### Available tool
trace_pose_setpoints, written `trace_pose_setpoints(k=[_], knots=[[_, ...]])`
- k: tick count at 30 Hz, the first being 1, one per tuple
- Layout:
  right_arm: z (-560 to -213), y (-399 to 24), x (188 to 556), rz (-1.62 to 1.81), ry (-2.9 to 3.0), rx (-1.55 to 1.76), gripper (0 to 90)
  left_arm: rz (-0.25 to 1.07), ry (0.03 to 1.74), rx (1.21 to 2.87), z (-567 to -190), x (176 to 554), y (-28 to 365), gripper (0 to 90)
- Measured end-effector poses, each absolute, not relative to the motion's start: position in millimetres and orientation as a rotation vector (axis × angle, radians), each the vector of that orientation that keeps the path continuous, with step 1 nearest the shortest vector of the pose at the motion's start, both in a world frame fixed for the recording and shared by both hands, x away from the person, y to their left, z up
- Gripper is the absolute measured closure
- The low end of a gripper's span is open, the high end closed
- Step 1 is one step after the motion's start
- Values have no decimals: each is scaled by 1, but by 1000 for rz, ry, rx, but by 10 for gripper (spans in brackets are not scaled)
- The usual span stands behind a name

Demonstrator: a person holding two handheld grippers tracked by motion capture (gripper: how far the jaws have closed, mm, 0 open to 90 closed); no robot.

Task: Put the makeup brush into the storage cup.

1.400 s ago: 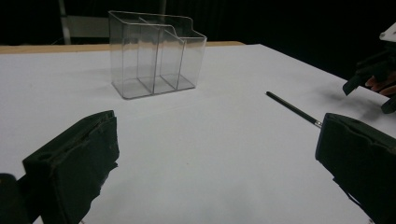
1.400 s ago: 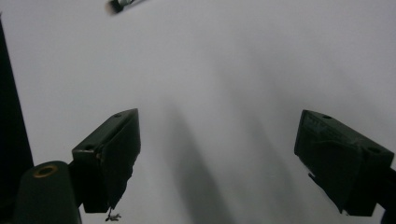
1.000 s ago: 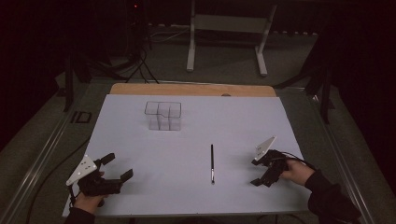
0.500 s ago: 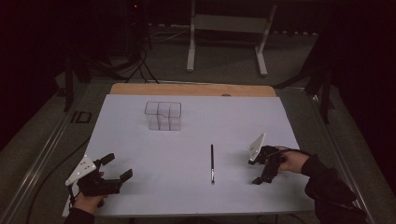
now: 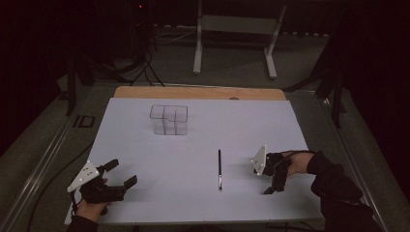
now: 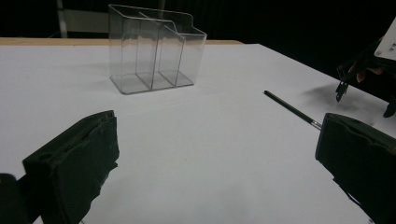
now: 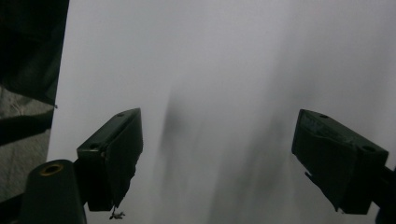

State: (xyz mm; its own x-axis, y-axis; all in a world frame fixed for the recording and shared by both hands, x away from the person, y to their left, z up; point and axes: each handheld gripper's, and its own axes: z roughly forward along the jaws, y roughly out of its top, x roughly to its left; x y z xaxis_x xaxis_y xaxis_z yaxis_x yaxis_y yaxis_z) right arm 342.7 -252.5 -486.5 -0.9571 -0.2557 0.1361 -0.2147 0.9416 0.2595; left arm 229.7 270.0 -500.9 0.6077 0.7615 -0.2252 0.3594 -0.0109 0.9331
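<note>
High view: the white table sheet (image 5: 193,145) is seen bearing a clear divided holder (image 5: 168,120) at the back and a thin black pen (image 5: 219,168) lying flat between the left gripper (image 5: 122,175) and right gripper (image 5: 270,180), both held spread and empty, presumably ready for a pick-up.

Along our left hand-held gripper (image 6: 215,158) we see its two black jaws standing wide apart, one at seven o'clock and one at four o'clock, with bare white bench (image 6: 210,140) between them and nothing held. At eleven o'clock a clear plastic organizer (image 6: 152,49) stands upright on the bench, its inner walls dividing it into compartments. A thin black pen (image 6: 292,109) lies flat at two o'clock, well apart from the organizer. Beyond it, at the three o'clock edge, the right hand-held gripper (image 6: 364,91) hangs just above the bench, fingers (image 6: 362,74) wrapped around it.
</note>
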Motion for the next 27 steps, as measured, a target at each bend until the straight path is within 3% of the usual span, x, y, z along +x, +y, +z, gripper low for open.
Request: trace_pose_setpoints(k=[27], knots=[[-479,-216,356,-378,-2902,784,198,422,968,1632,-502,225,271,8]])
